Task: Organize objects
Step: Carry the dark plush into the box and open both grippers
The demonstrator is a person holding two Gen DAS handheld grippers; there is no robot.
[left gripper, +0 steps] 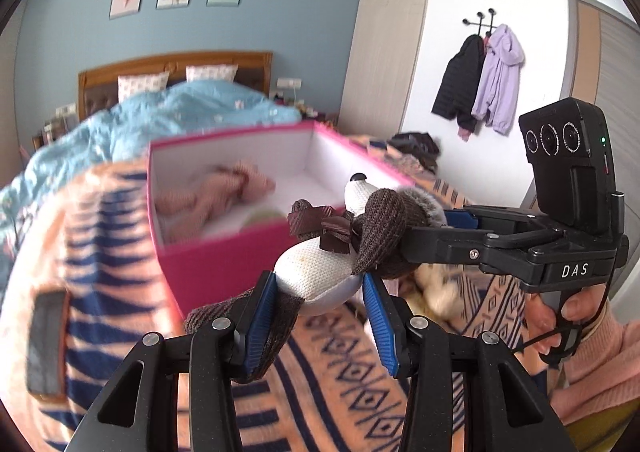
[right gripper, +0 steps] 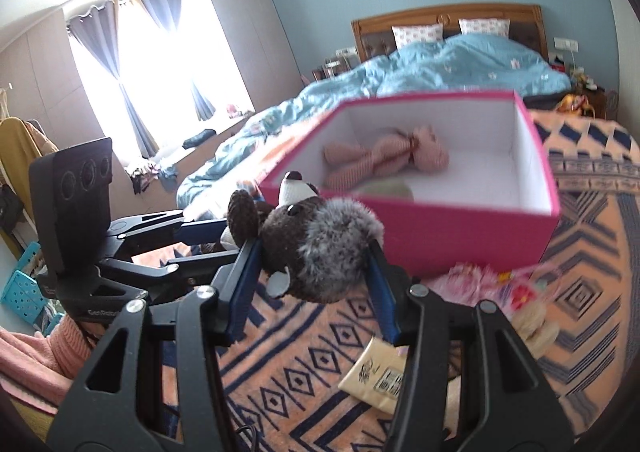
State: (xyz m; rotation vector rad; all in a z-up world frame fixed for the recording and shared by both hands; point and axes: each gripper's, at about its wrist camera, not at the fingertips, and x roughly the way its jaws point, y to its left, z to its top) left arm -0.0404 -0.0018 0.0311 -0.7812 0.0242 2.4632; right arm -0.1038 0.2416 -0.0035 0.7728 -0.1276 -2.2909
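Both grippers hold one plush dog above the patterned blanket, just in front of the pink box. My left gripper [left gripper: 320, 284] is shut on the dog's white body [left gripper: 316, 272]. My right gripper [right gripper: 316, 264] is shut on its brown and grey head [right gripper: 316, 248], and shows from the side in the left wrist view [left gripper: 432, 228]. The pink box [left gripper: 224, 256] is open with white inner walls and holds a pink knitted toy [right gripper: 384, 163] and a pale green item [right gripper: 392, 187]. The left gripper shows at the left of the right wrist view [right gripper: 208, 232].
An orange and navy blanket [right gripper: 304, 368] covers the bed. On it lie a cream packet [right gripper: 380, 380], a pink fluffy item [right gripper: 468, 280] and a beige plush [right gripper: 532, 324]. A blue duvet [right gripper: 440, 63] and headboard are behind the box. Coats [left gripper: 480, 79] hang on the wall.
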